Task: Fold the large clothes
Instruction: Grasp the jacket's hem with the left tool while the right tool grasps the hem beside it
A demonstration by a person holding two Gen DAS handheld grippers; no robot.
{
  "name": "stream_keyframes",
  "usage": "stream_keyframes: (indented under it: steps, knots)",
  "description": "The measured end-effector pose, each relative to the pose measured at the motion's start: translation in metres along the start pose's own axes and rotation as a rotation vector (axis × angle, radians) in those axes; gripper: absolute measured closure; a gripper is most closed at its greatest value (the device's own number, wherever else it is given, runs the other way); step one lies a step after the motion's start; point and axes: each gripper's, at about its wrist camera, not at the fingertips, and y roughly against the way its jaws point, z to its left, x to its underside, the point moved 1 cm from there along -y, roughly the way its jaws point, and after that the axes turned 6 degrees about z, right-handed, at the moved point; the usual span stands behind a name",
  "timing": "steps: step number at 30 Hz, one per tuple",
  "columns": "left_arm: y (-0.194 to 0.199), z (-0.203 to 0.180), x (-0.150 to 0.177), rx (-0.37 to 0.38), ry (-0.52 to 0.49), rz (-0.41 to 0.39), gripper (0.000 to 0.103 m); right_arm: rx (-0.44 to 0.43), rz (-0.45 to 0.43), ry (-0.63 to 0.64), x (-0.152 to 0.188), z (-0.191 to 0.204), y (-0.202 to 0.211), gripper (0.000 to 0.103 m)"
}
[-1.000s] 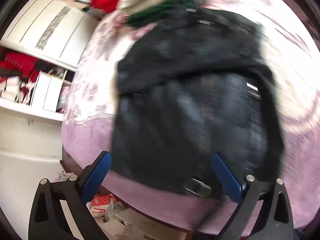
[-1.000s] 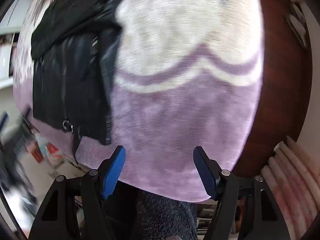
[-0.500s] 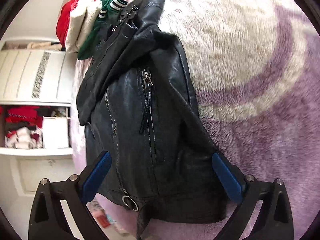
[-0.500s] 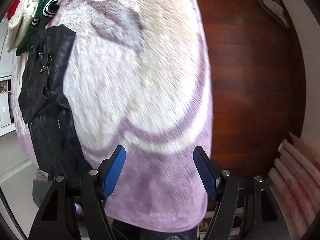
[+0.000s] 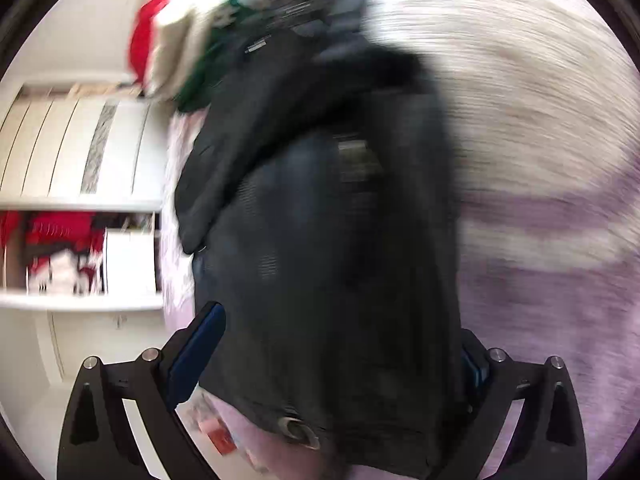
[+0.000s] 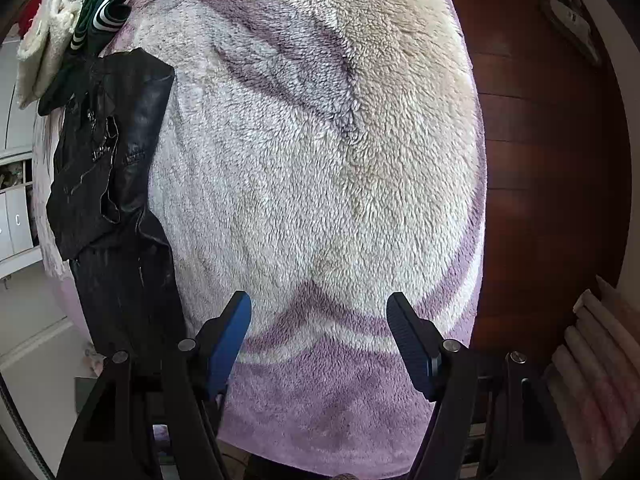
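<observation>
Left wrist view is motion-blurred: black leather jacket (image 5: 332, 248) fills the centre of frame, lying on the fleece blanket (image 5: 540, 120), w/ a flap or sleeve turned across its upper part. Left gripper (image 5: 340, 352) sits low over the hem end near frame bottom, jaws spread wide either side of the jacket; the blue pad (image 5: 196, 352) at lower left is clear of the leather, the other pad is mostly hidden behind the jacket edge at lower right. Nothing looks pinched, but blur means I can't rule out contact on that side.

Right wrist view is sharp: jacket (image 6: 108, 152) runs down the left edge of frame, partly doubled over, zips showing. Right gripper (image 6: 320, 340) is wide open over bare blanket (image 6: 320, 160), holding nothing, well apart from the jacket.

Pile of other clothes (image 6: 72, 20) (red, cream, green) sits upper left, touching the jacket's far end.

Progress, my read: early to mid. Jacket is laid out and maybe one fold in, not yet a compact bundle. Left: grab hem, fold over, square it up. Pile probably awaits too.
</observation>
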Motion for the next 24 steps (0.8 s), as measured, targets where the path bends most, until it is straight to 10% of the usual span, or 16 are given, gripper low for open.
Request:
stream_keyframes:
  steps: [4, 8, 13, 19, 22, 24]
  knots:
    - [-0.013, 0.011, -0.005, -0.019, -0.007, -0.012, 0.007, -0.05, -0.017, -0.012, -0.017, 0.006, -0.005, 0.031]
    - [-0.017, 0.004, -0.01, 0.017, -0.06, -0.028, 0.083, -0.233, -0.034, 0.028, -0.042, 0.026, -0.015, 0.031]
    - [0.0, 0.053, -0.006, 0.043, 0.016, -0.082, 0.092, -0.552, 0.034, 0.197, -0.071, 0.084, -0.044, 0.016]
    - [0.003, 0.097, 0.002, 0.076, 0.037, -0.108, 0.092, -0.766, 0.124, 0.105, -0.101, 0.138, -0.09, 0.017]
    - [-0.007, 0.113, -0.001, 0.122, 0.045, -0.114, 0.092, -0.796, 0.089, 0.015, -0.102, 0.156, -0.091, 0.076]
    - [-0.009, 0.124, 0.002, 0.17, 0.072, -0.118, 0.092, -0.748, 0.049, -0.023, -0.098, 0.175, -0.075, 0.079]
